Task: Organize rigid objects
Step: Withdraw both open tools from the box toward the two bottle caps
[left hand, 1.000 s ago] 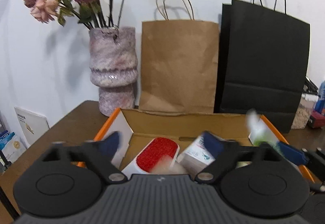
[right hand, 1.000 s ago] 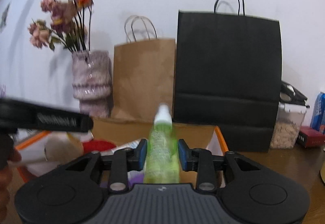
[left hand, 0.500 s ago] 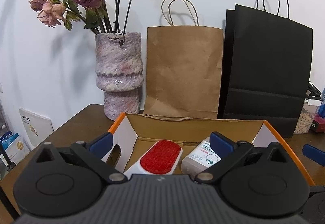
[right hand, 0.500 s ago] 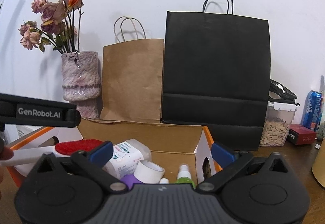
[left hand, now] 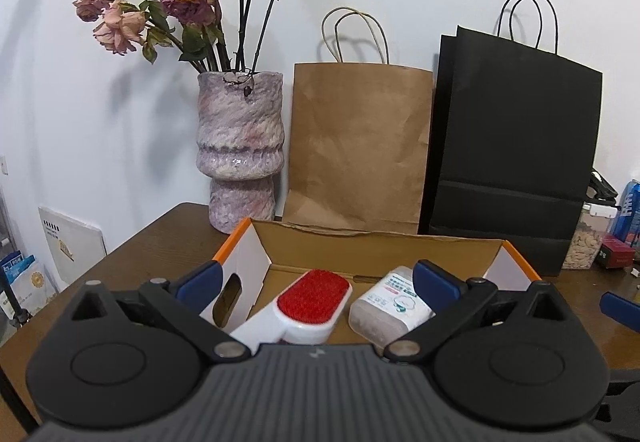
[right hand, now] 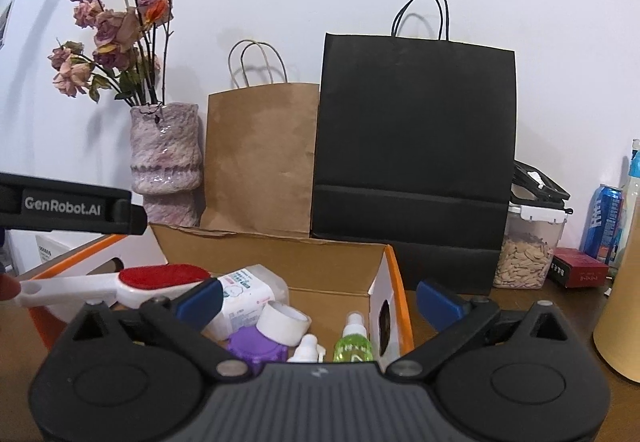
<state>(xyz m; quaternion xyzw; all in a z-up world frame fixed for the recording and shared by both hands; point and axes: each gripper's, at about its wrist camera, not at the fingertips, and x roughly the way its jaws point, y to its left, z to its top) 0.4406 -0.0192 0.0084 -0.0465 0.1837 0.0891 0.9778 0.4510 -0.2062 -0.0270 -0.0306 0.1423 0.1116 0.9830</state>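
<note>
Now we hold both grippers spread wide and empty over the near edge of the cardboard box on the table: the left gripper faces the lint brush and the wipes pack lying side by side inside. Through the right gripper we see the green spray bottle standing in the box by its right wall, beside a white bottle, a tape roll and a purple lid.
</note>
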